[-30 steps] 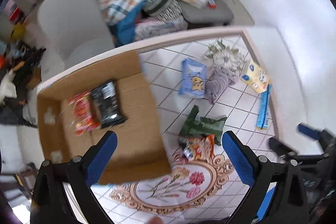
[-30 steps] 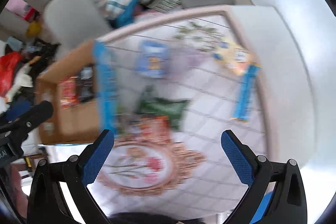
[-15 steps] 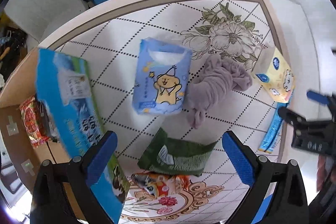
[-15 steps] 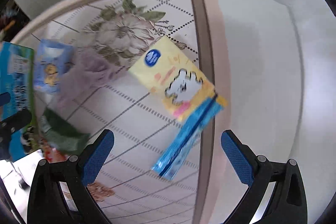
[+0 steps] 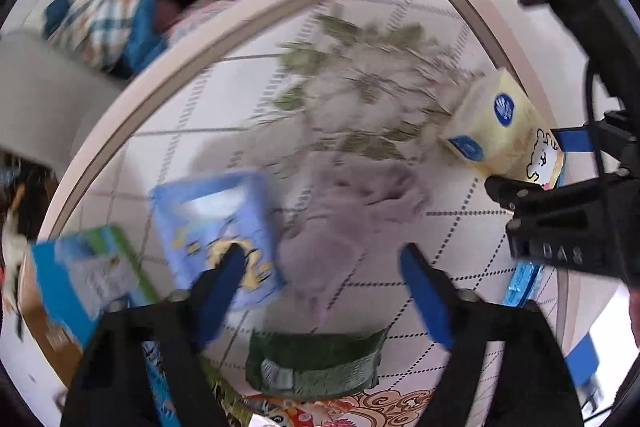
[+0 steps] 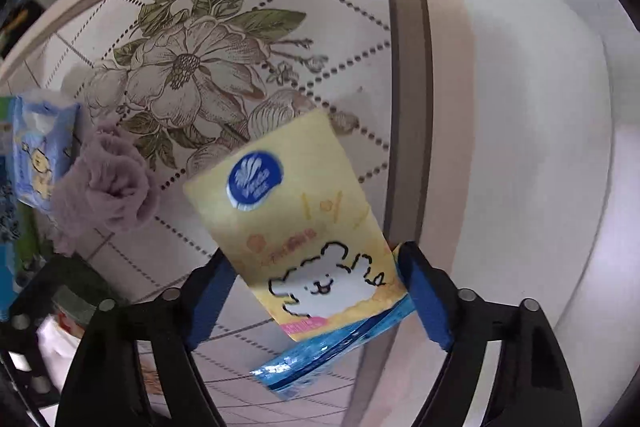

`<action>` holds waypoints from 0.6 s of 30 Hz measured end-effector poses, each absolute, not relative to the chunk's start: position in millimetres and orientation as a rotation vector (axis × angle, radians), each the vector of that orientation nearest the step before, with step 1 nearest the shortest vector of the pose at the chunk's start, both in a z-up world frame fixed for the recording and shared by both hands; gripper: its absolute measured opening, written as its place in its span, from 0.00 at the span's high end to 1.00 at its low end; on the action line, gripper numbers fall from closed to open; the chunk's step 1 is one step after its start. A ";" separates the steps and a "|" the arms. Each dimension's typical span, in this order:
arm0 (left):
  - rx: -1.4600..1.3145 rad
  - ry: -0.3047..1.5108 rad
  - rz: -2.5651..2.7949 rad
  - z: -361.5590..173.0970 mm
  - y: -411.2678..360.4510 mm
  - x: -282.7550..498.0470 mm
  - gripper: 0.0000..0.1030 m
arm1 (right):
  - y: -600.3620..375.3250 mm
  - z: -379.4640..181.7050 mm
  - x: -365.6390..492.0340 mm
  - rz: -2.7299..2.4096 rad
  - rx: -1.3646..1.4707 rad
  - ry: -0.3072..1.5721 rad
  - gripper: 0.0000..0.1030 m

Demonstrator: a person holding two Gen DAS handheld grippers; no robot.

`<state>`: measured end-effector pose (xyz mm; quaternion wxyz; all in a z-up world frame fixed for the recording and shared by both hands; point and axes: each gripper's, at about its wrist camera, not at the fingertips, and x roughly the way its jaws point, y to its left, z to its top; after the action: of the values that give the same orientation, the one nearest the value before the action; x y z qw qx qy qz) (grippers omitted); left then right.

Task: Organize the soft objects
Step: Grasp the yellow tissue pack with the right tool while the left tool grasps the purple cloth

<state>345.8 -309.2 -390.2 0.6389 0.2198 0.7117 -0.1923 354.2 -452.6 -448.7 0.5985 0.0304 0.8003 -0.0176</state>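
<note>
The right gripper (image 6: 314,287), jaws closing, straddles the near end of a yellow plastic tissue pack with a cartoon dog (image 6: 296,227), which lies by the table's brown border (image 6: 408,99), bare white surface beyond. Left of that pack, the left gripper (image 5: 320,267), also closing, straddles a crumpled mauve cloth (image 5: 352,203); grip uncertain in both.

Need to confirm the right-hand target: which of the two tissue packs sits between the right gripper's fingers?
The yellow tissue pack with the white puppy drawing; the right gripper is closing around it. The blue tissue pack lies far left, beyond the purple cloth.
</note>
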 end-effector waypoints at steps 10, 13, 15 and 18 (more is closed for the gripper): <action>0.616 1.687 -0.442 -432.5 -326.1 339.0 0.61 | -463.6 -468.2 333.9 -0.083 0.121 1.885 0.28; 0.575 1.657 -0.423 -421.8 -321.7 337.6 0.67 | -467.2 -465.1 329.7 -0.119 0.143 1.861 0.30; 0.509 1.645 -0.423 -406.7 -318.1 336.0 0.67 | -468.1 -460.8 321.7 -0.139 0.167 1.848 0.30; 0.404 1.622 -0.406 -381.0 -303.4 332.7 0.67 | -465.7 -446.1 315.1 -0.167 0.219 1.819 0.32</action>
<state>332.7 -303.4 -381.0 0.6522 0.1779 0.7148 -0.1789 315.1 -465.7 -446.1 0.6057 0.0947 0.7867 -0.0723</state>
